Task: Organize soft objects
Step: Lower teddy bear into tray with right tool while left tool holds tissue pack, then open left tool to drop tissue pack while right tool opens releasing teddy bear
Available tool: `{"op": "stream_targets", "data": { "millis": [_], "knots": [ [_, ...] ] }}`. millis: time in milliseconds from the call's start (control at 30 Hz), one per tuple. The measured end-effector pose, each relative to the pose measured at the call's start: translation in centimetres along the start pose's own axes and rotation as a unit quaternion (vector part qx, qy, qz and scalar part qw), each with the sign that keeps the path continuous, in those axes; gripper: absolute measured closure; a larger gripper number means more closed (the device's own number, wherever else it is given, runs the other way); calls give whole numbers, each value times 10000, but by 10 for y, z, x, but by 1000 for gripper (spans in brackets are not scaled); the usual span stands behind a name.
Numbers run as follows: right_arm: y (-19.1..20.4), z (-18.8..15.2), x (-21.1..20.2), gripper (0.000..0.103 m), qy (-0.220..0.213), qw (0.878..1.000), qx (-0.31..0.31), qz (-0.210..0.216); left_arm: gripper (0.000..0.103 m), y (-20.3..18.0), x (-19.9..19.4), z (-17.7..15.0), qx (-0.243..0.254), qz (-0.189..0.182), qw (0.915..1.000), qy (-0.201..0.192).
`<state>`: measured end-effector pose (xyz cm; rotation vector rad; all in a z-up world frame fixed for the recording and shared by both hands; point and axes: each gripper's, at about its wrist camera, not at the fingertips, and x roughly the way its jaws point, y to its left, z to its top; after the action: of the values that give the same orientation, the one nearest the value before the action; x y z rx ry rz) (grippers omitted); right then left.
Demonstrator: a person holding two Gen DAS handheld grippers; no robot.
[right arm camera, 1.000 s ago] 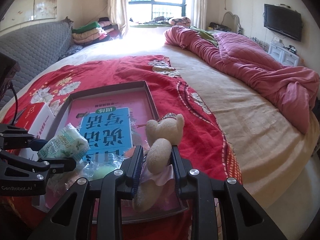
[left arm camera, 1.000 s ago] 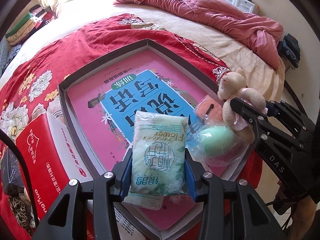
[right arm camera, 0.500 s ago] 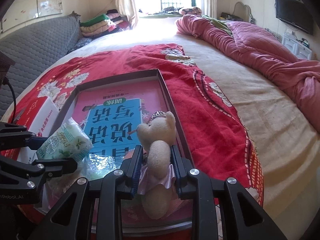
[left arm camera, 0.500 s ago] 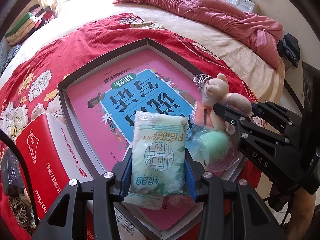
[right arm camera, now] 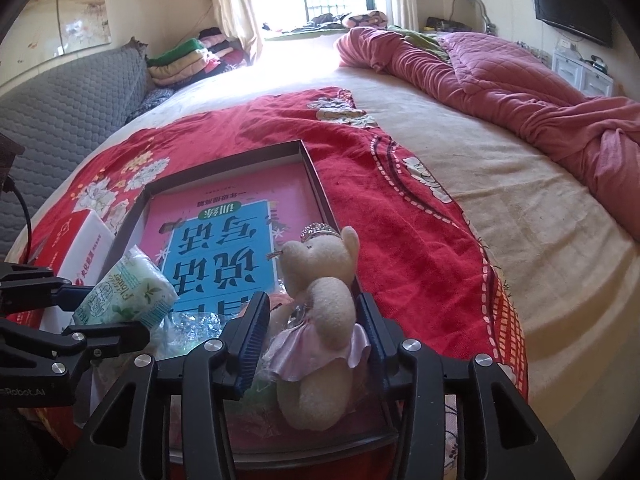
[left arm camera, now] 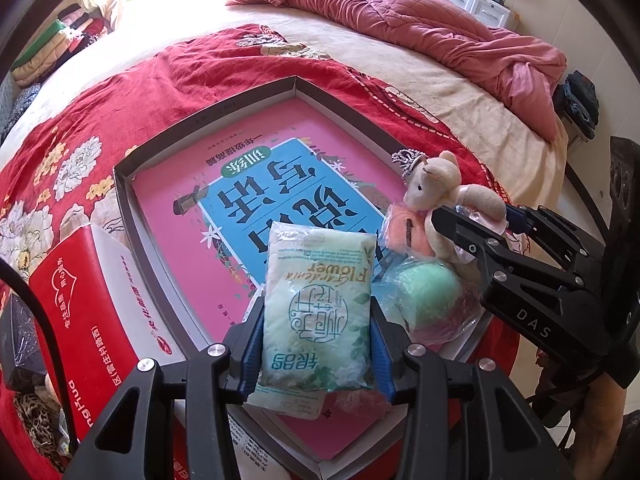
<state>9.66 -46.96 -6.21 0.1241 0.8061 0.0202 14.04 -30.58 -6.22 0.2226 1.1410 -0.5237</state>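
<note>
Crinkly tissue pack (left arm camera: 318,312) gripped left — fuzzy plush bear (right arm camera: 320,300) right.

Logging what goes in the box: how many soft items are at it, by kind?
Tissue pack, in the left tongs: 1
Plush bear, between the right tongs: 1
Bagged soft balls, orange and green: 2
Total: 4

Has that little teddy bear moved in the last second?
Yes. In the left wrist view the teddy bear, held by the right tool, has shifted left and inward, from beyond the tray's right rim to over the tray.
</note>
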Motion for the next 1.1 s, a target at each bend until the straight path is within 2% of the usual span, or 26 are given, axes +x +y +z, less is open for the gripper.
{"op": "stream_targets", "data": {
  "millis": [267, 567, 833, 1100],
  "knots": [
    [-7, 0, -8, 49, -101, 9997, 171, -104, 57, -1, -2, -1, 16, -6, 10000, 15],
    [-8, 4, -26, 35, -357, 9985, 169, -367, 55, -1, -3, 2, -2, -78, 10000, 40],
    [-5, 3, -29, 34, -336, 9983, 106, -465, 52, -4, -1, 2, 64, -54, 9999, 81],
    [-2, 3, -34, 33, -349, 9979, 80, -546, 41, -7, -4, 2, 108, 11, 9999, 51]
  ]
}}
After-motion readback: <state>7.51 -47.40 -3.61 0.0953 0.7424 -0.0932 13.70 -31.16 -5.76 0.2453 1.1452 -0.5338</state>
